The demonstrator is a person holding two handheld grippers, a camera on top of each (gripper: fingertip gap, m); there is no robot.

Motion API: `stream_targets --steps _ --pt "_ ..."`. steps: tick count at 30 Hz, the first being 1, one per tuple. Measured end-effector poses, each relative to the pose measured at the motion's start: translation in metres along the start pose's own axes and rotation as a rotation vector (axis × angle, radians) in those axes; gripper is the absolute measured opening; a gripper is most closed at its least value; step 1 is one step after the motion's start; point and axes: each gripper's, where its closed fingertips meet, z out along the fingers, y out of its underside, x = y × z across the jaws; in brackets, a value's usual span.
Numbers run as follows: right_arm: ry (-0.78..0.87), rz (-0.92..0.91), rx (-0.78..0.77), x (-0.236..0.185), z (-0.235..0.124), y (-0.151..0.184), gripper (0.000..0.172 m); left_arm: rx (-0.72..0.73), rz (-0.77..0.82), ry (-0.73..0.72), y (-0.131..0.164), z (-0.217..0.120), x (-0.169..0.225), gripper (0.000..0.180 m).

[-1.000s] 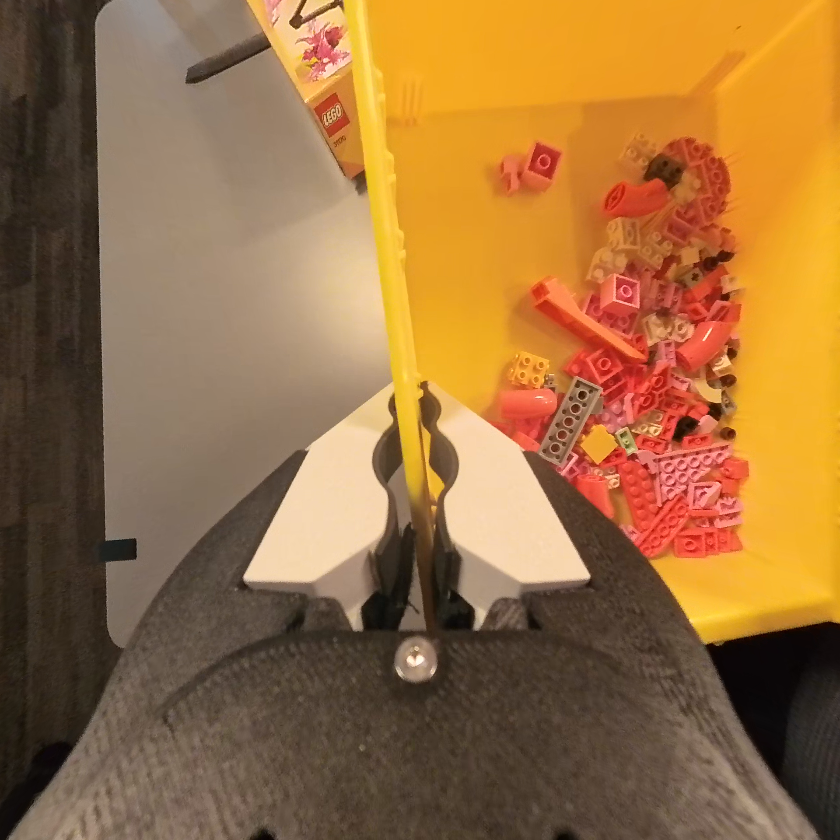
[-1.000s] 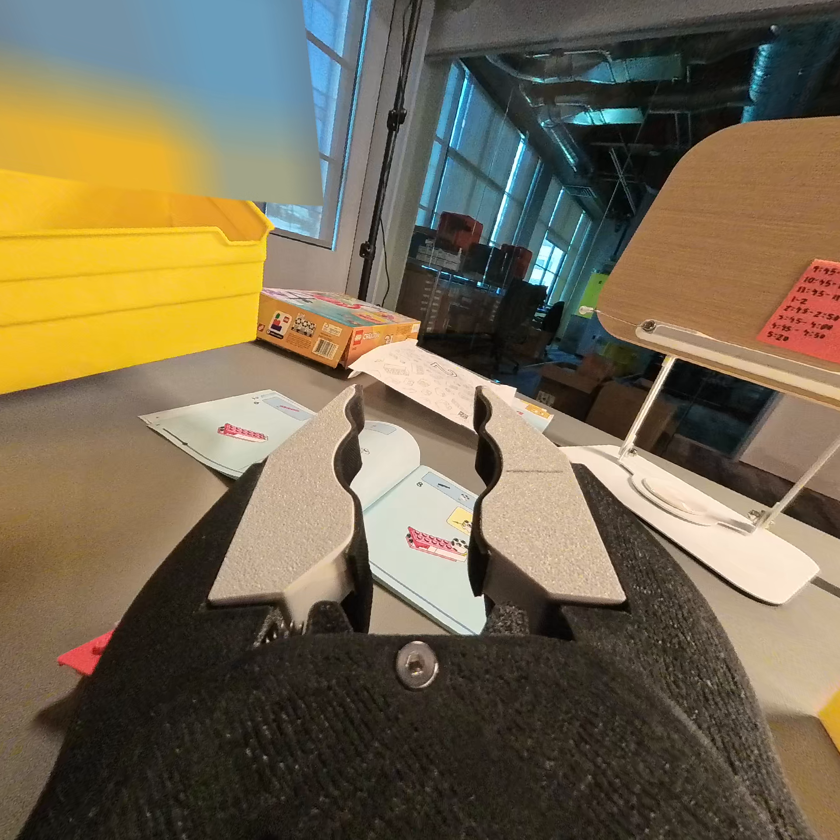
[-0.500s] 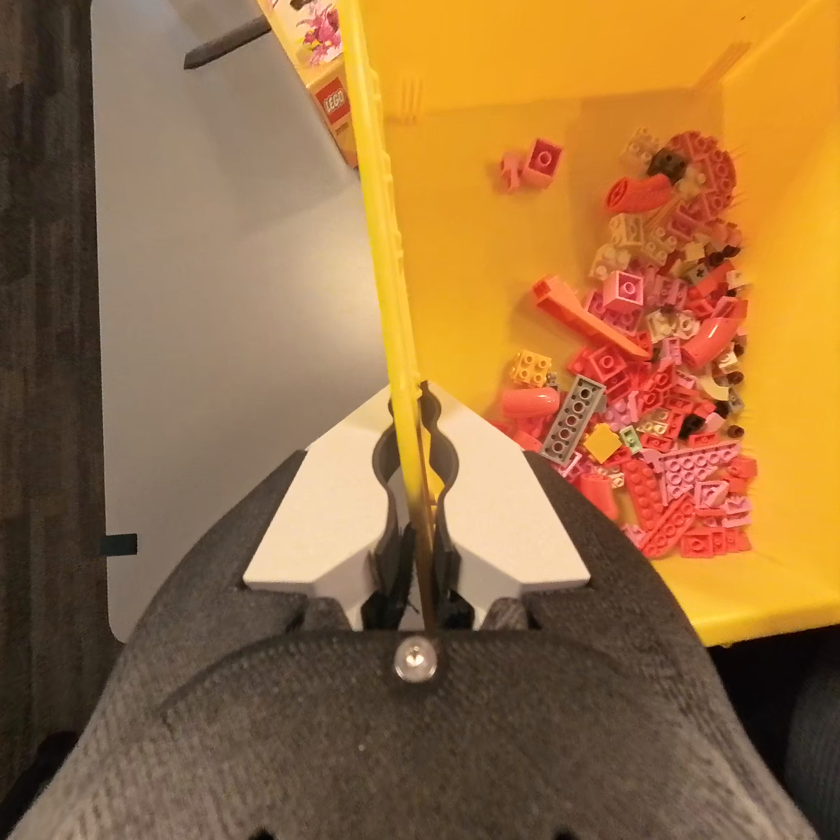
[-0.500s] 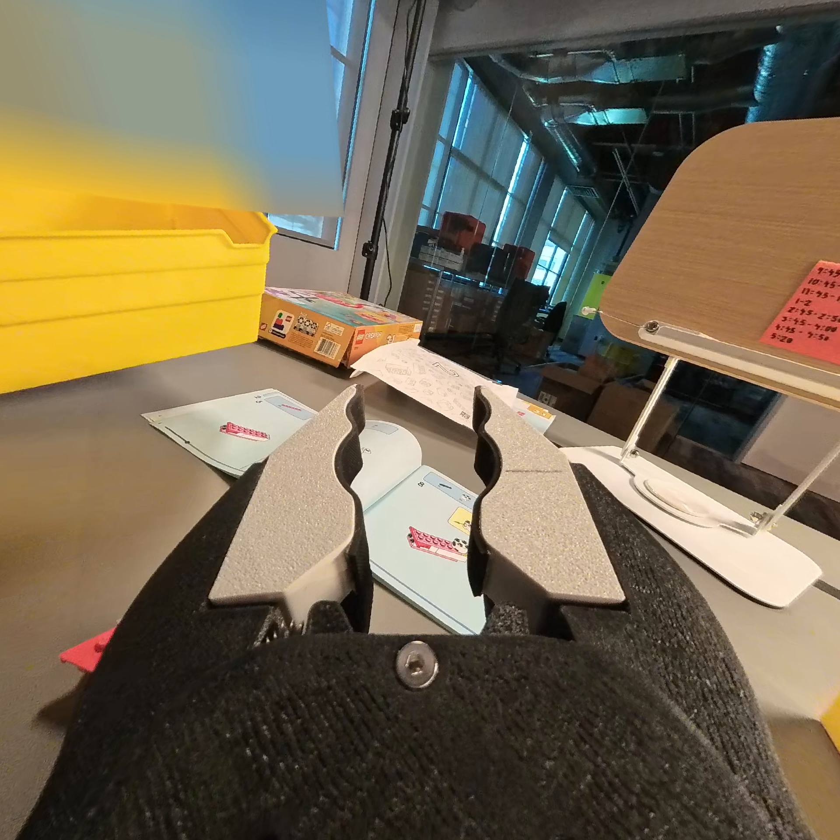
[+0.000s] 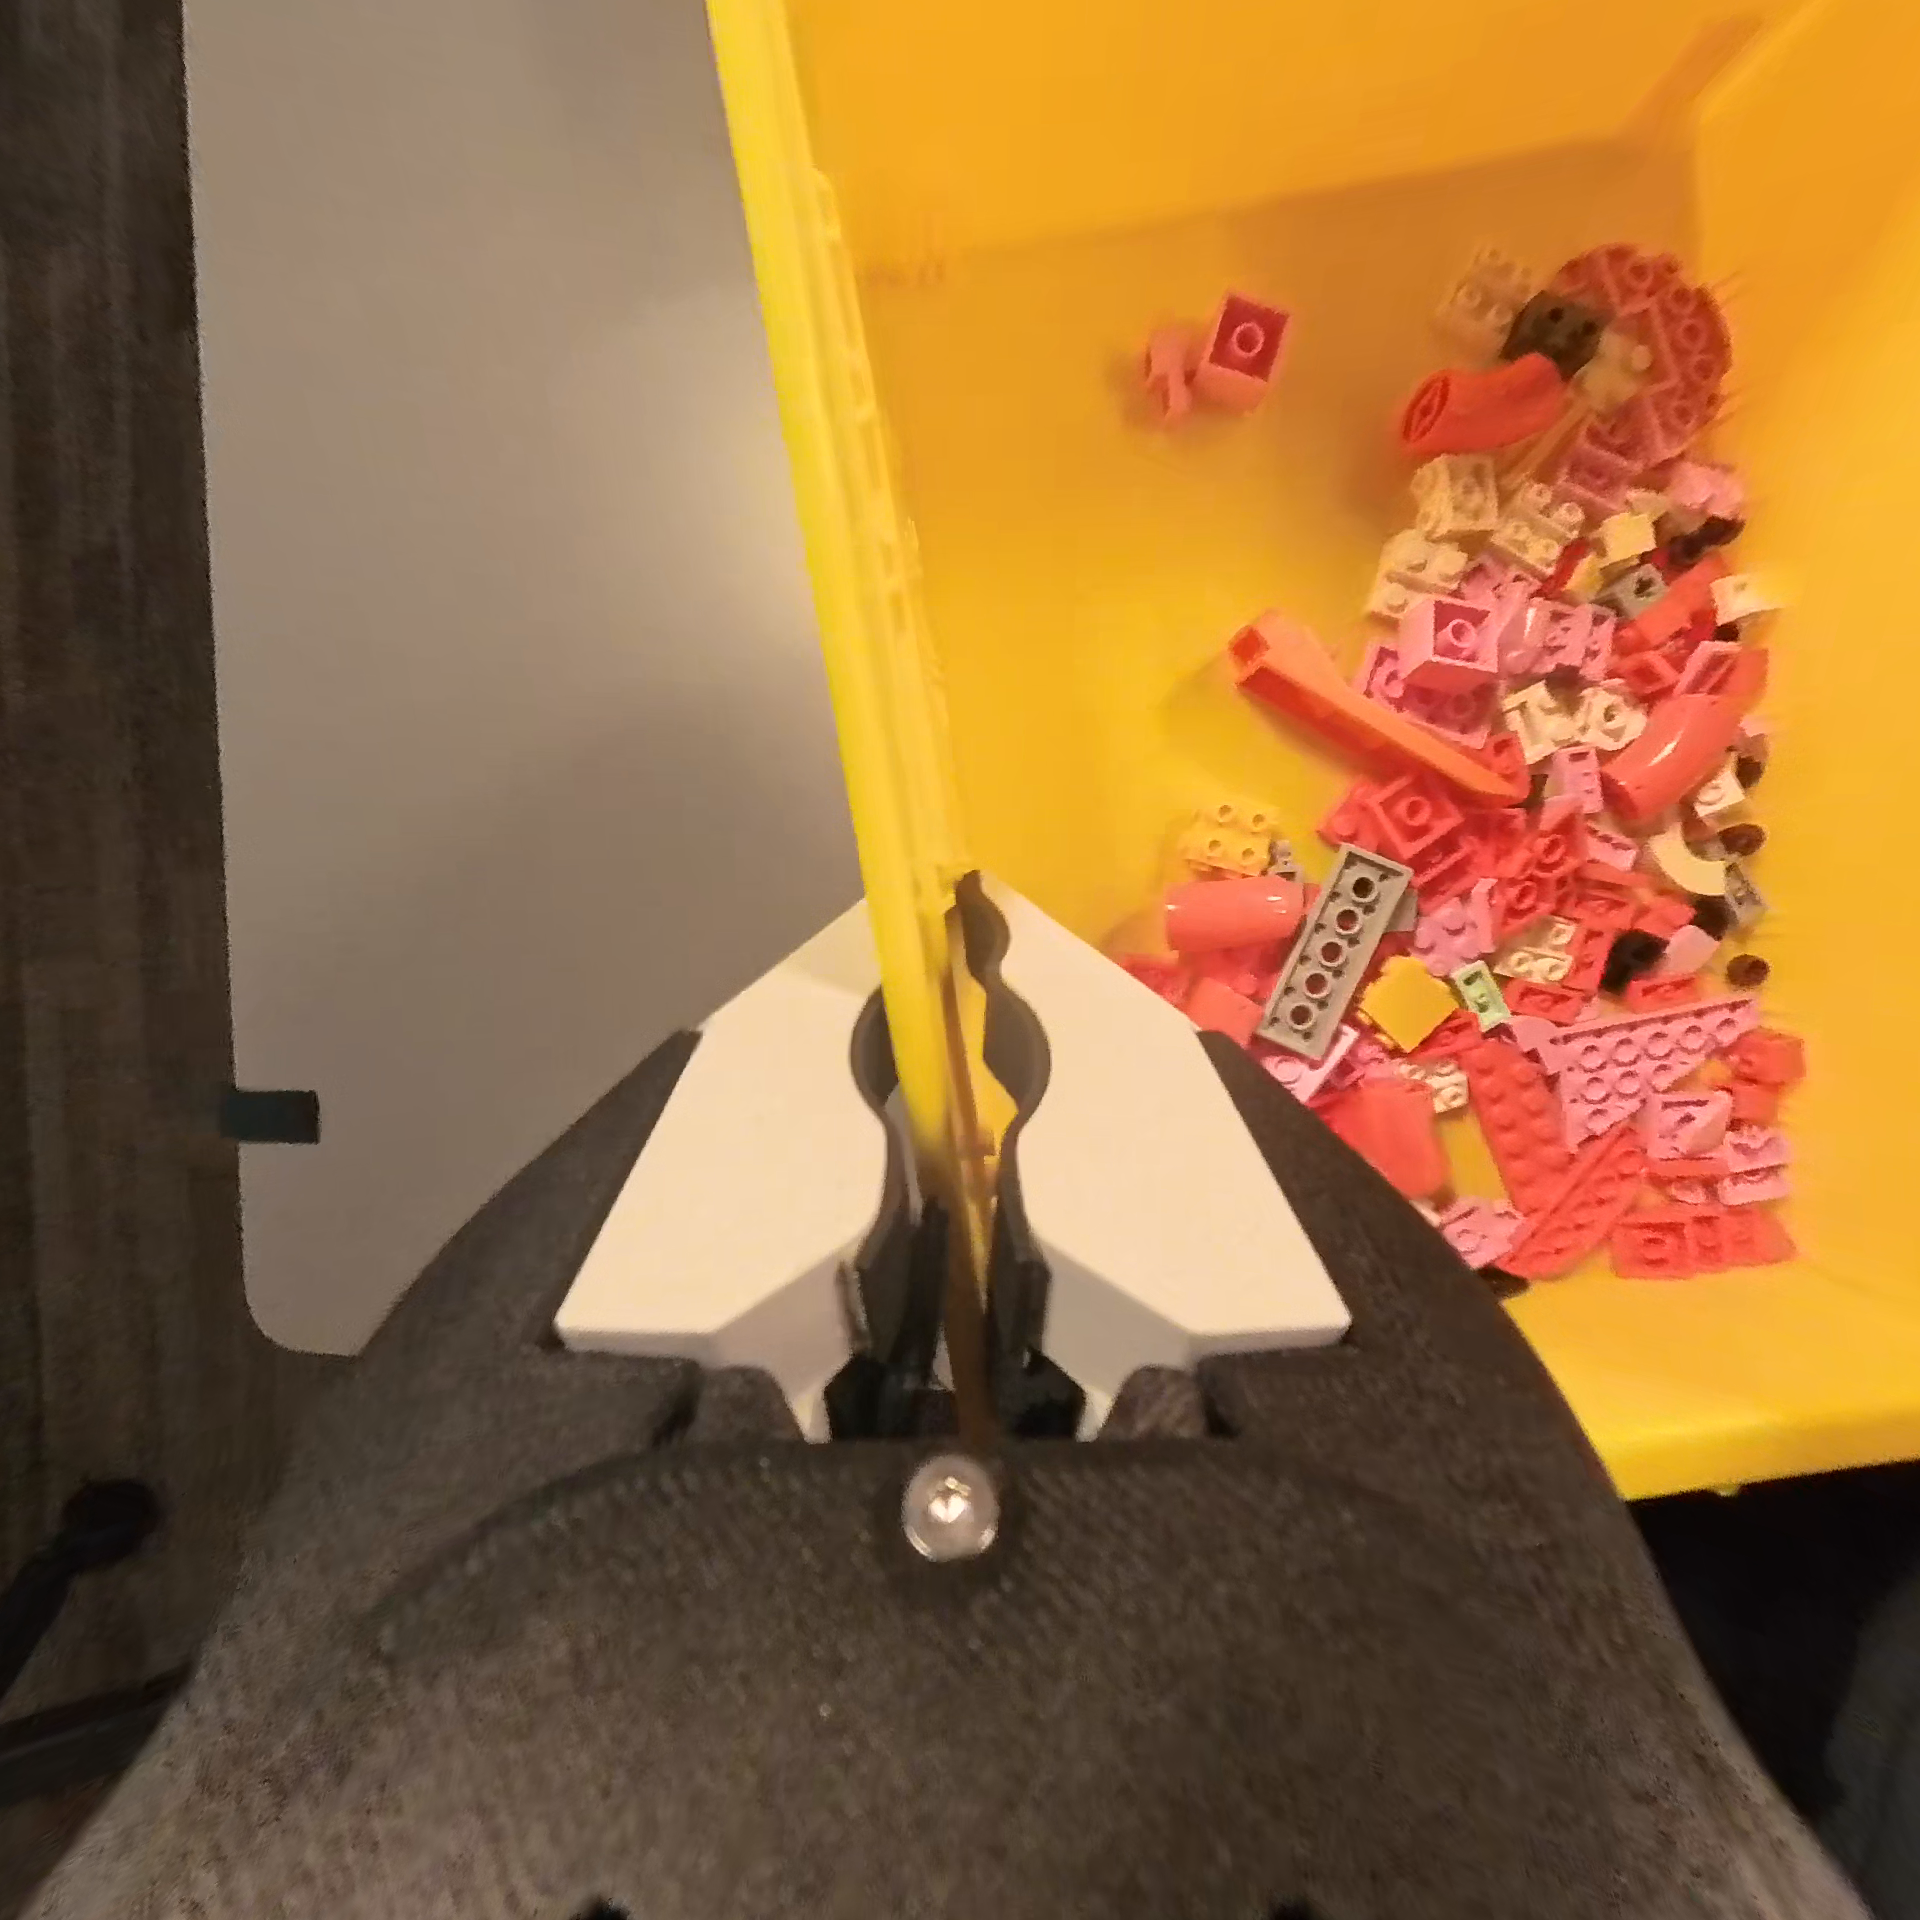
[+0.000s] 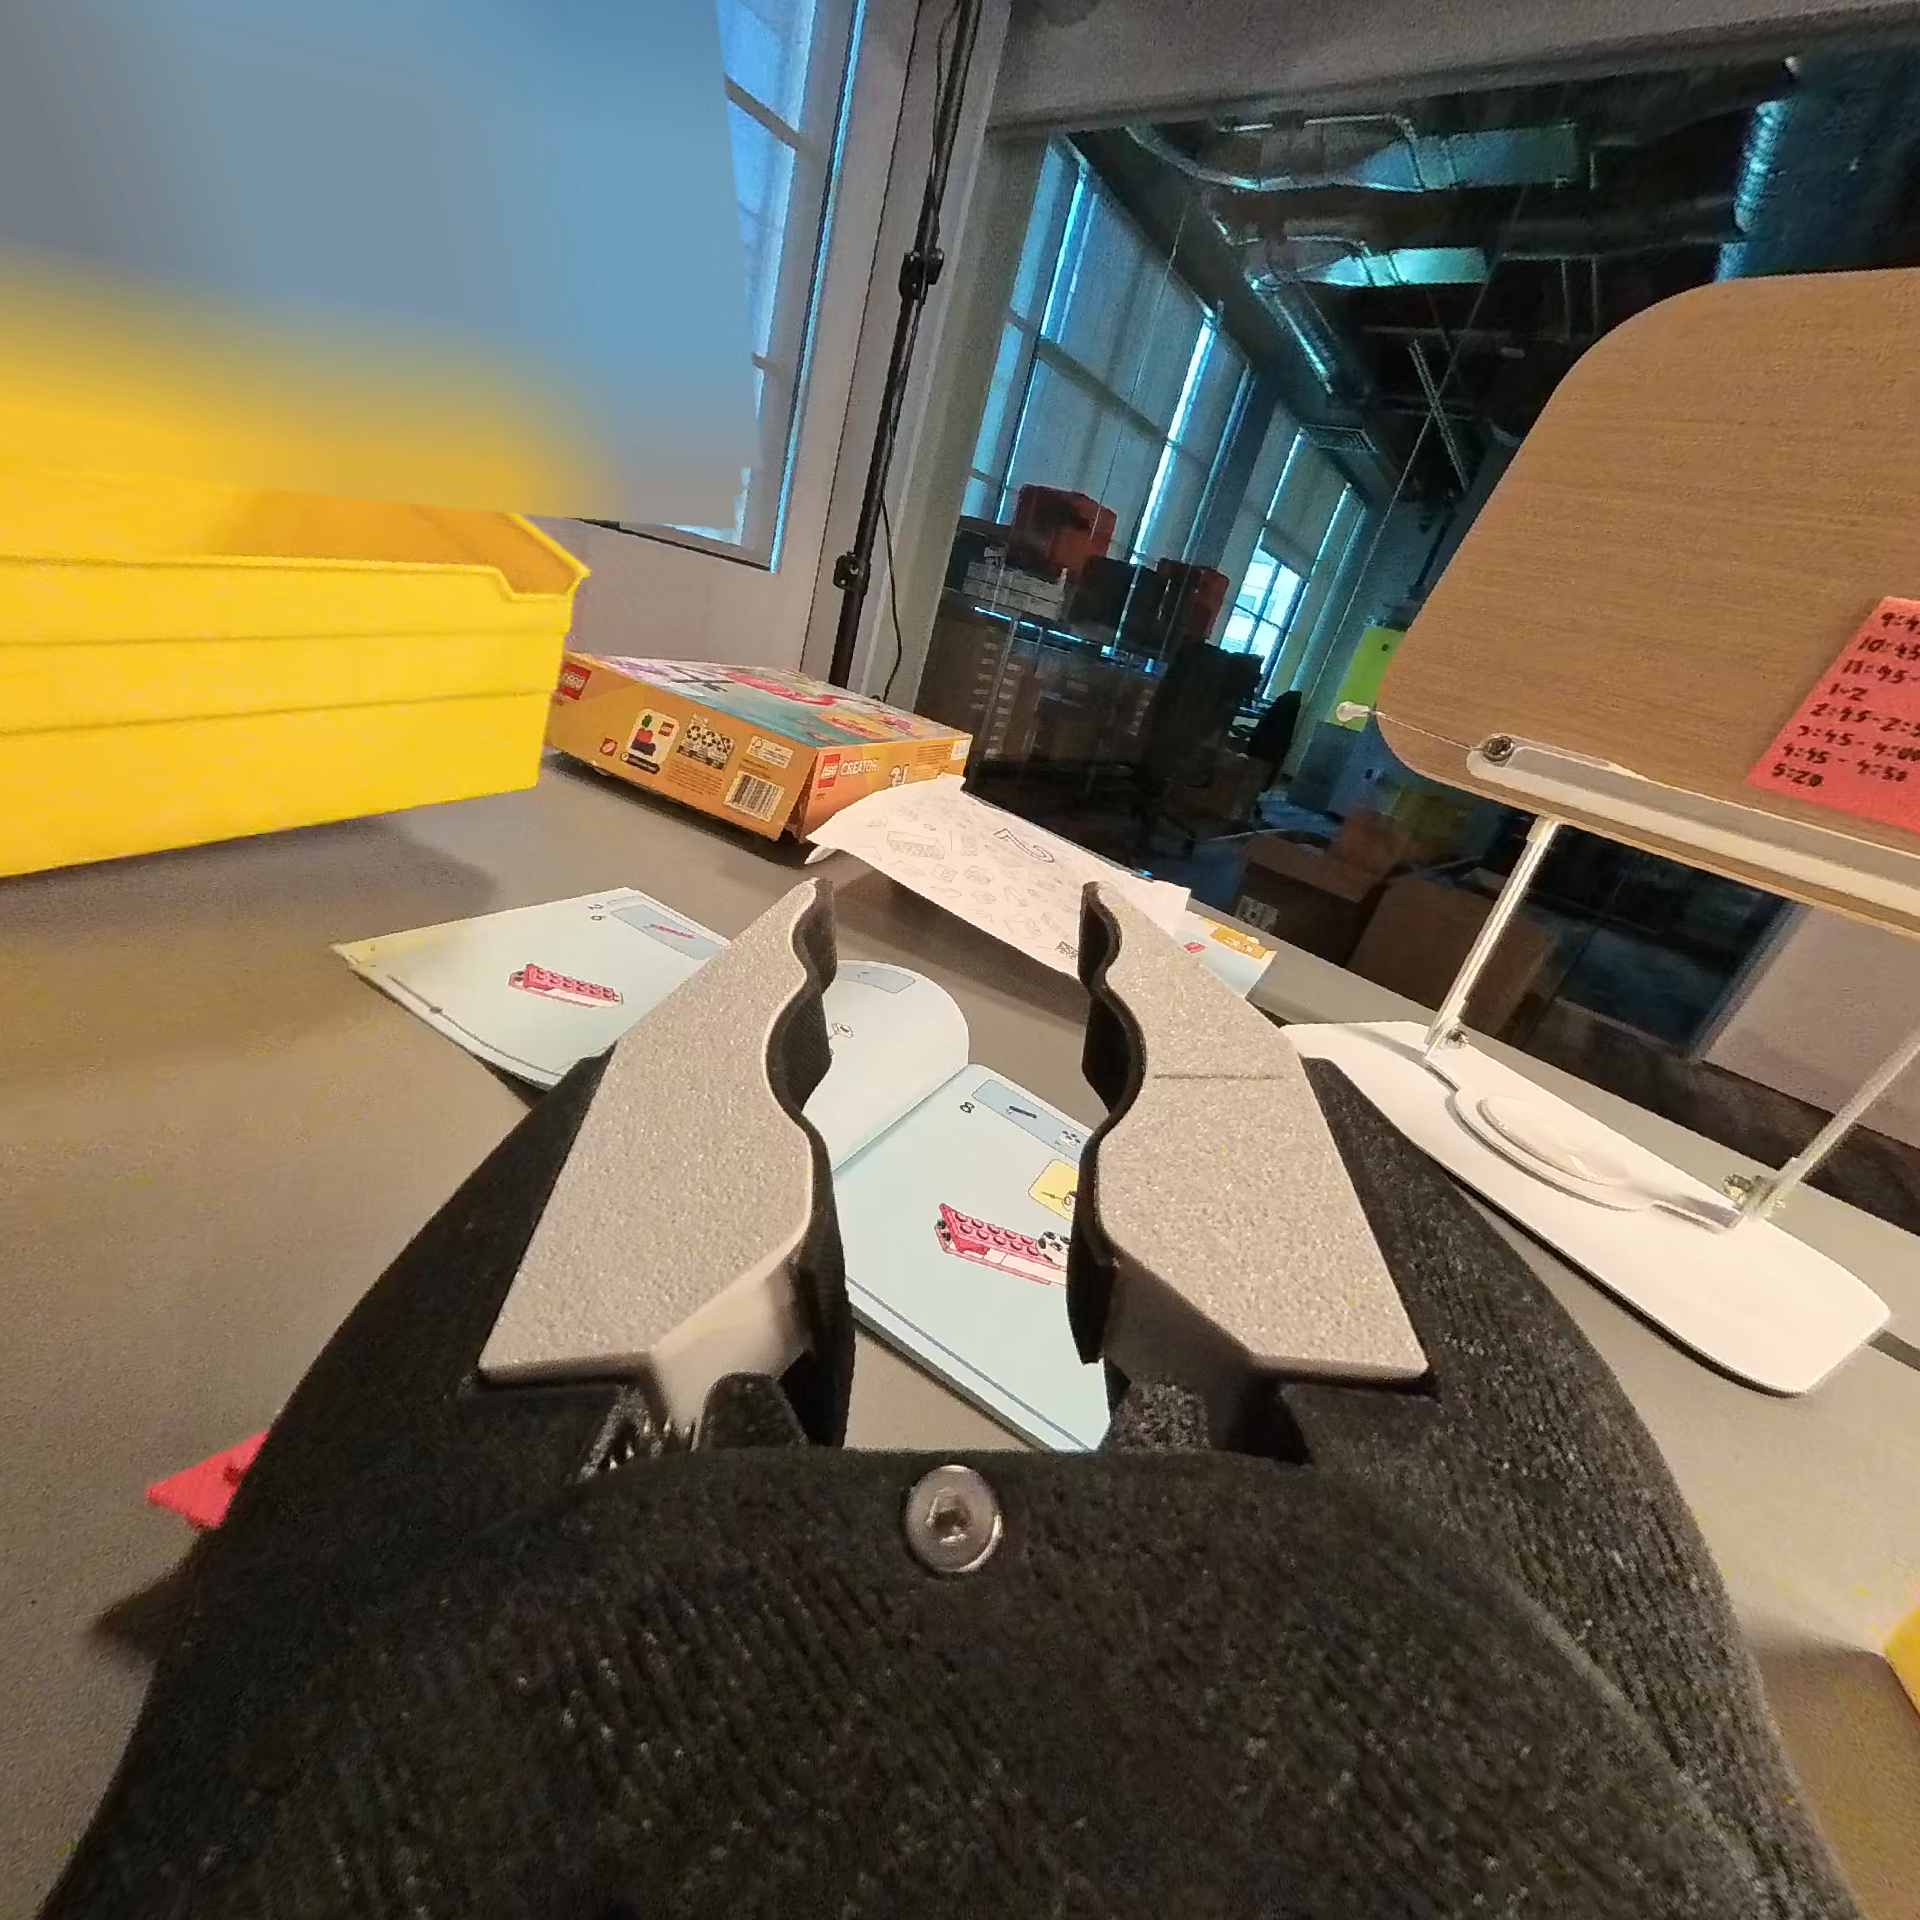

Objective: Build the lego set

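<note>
Left wrist view: left gripper (image 5: pixel 940 914) clamped on yellow bin wall (image 5: pixel 831 520) (seemingly tilted), rim running away lengthwise.

Grey table (image 6: pixel 260 1195), tall windows (image 6: pixel 1122 416), dark carpet (image 5: pixel 94 623)

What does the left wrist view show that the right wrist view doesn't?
Left only: the left gripper shut on the bin's side wall, and the brick pile inside, heaped toward the right wall.

Right only: the right gripper open with nothing in it, above an open instruction booklet, plus a cardboard box, a loose sheet and a stand.

Both: the yellow bin and the table.
</note>
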Motion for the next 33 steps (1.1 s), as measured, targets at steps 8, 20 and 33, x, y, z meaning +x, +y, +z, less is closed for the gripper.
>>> stream_targets --steps 8,20,33 --pt "0.000 -0.001 0.000 0.000 0.000 0.000 0.045 -0.124 -0.066 0.128 0.018 0.042 -0.023 0.003" --pt "0.013 -0.027 0.005 0.001 0.000 -0.002 0.043 -0.126 -0.054 0.190 0.017 0.059 -0.028 0.004" --pt "0.056 -0.051 0.030 0.007 -0.004 -0.007 0.041 0.042 -0.173 0.053 0.000 0.032 -0.048 0.075"
